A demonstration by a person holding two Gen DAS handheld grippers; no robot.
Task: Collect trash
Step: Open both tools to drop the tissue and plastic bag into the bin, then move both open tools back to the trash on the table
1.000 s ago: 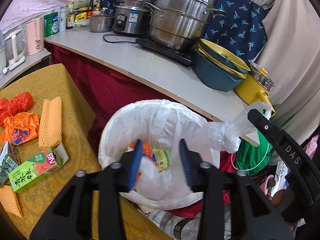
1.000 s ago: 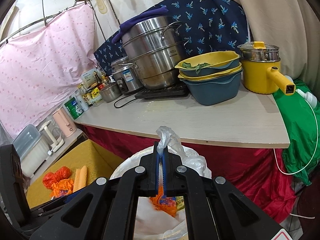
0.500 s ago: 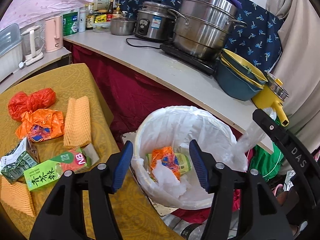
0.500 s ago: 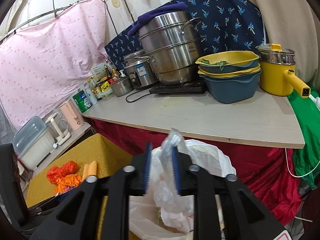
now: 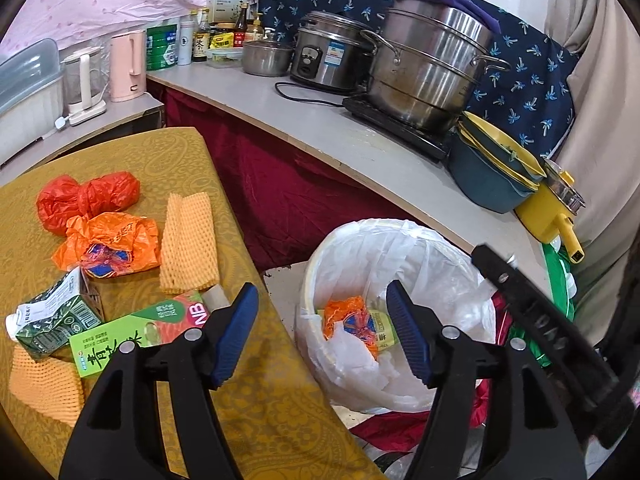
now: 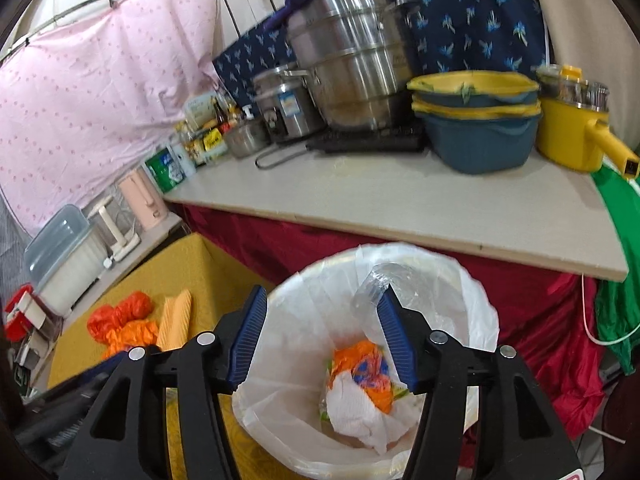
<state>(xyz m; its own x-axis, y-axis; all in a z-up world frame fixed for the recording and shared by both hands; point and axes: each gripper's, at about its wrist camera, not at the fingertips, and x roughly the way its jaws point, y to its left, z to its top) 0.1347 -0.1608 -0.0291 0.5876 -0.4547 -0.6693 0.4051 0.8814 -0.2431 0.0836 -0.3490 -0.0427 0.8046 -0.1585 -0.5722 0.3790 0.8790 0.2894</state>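
Both grippers hover over the bin [image 6: 280, 300], which stands on the floor just off the near right corner of the yellow-clothed bench [image 5: 180, 152]; the bin's white liner [image 5: 400, 248] already holds an orange wrapper [image 6: 360, 364], a carton and a crumpled white tissue [image 6: 356, 408]. The left gripper [image 5: 320, 332] has its fingers apart and opening with nothing between them. The right gripper [image 6: 322, 340] is also opening; a twist of clear plastic [image 6: 372, 288] lies against its right finger and seems to be slipping free into the bin. The step in hand looks like letting go, so the right fingers should spread fully over the liner's mouth before pulling away, lest the film cling. Trash remains on the bench: two red bags [image 5: 88, 200], an orange bag [image 5: 112, 244], a foam sleeve [image 5: 188, 240], a green box [image 5: 144, 328] and a small carton [image 5: 52, 320]. The green box at the near edge is probably the easiest next pick for the left gripper.
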